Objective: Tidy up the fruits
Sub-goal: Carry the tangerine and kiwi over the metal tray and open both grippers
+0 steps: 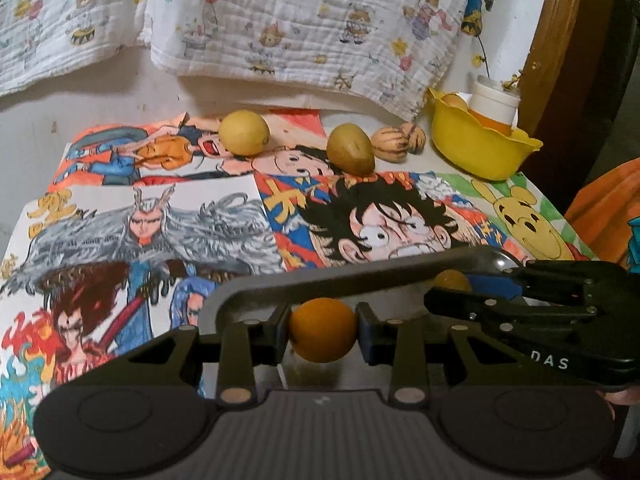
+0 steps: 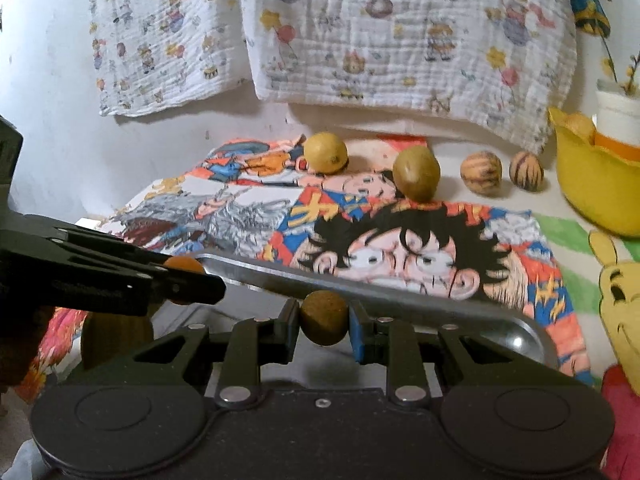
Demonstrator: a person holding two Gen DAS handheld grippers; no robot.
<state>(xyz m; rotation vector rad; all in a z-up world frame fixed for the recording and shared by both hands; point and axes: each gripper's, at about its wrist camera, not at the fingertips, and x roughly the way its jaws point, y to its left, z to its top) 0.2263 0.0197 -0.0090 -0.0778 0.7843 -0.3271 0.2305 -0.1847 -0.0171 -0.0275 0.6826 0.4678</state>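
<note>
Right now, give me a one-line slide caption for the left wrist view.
Left gripper clamps an orange fruit above a metal tray, with the yellow bowl at back right.

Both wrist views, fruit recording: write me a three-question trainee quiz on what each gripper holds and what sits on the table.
1. True or false: the left gripper is shut on an orange fruit.
2. The right gripper holds which of these? A) a striped fruit B) a brownish-green round fruit C) nothing
3. Fill in: along the back of the table, to the right of the two striped fruits, stands a ____ bowl.

Key: 1 true; 2 B; 3 yellow
</note>
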